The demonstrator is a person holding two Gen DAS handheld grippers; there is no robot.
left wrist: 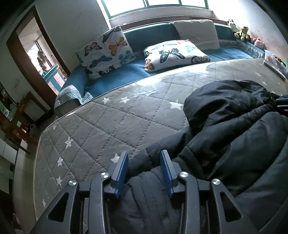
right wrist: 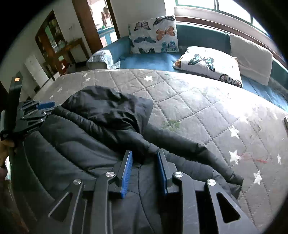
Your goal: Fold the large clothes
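- Two grippers, left gripper [left wrist: 144,172] and right gripper [right wrist: 144,171], each half open, jaws around thick folds of the black jacket [left wrist: 234,129]; a firm grip I cannot confirm.
- Probably mid-fold; next, close both and lift together.
- The jacket lies on a grey quilt [left wrist: 108,122]; behind are a sofa [left wrist: 126,70] and a window [left wrist: 153,7].

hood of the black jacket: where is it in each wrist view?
Left wrist: the hood sits right of centre, above the left gripper.
Right wrist: the hood sits left of centre, above the right gripper.
Shared landmark: the upright butterfly pillow on the blue sofa.
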